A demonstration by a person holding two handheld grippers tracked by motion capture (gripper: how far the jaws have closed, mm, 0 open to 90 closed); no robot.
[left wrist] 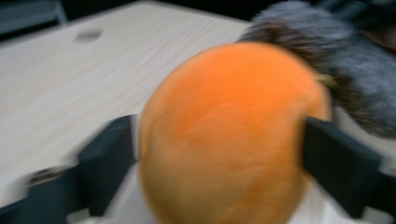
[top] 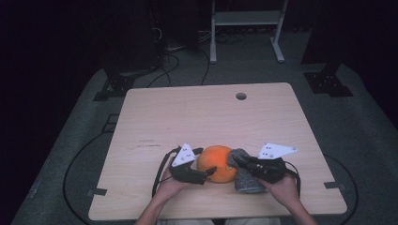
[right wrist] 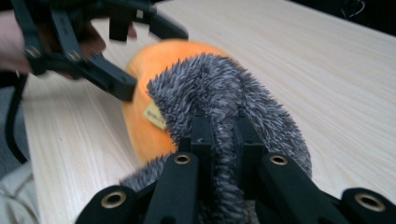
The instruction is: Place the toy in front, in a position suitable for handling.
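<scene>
Dark floor and cables ring the pale wooden table (top: 155, 112), and I work at its near edge. My right gripper (top: 237, 161) is clamped tight on the grey fur (right wrist: 224, 93) of a plush toy; in the right gripper view the two black jaws stand almost together with a ridge of fur pinched between them. That fur runs up and over the orange plush (top: 217, 163), which sits just beyond the jaw tips and touches the grey part. A small yellow tag (right wrist: 155, 115) shows where orange and grey meet.

My left gripper (top: 210, 172) comes at the orange plush from the other side. In the left gripper view the jaws stand wide, one on each flank of the orange body, which bulges between them; the picture is blurred, so I cannot tell whether the pads press on it. From above, the orange plush lies between my two grippers, with the grey part (top: 245, 174) trailing toward the near edge under my right hand (top: 284, 187). My left hand (top: 170, 186) rests low on the table. A round hole (top: 241, 96) lies well apart, near the far edge.
</scene>
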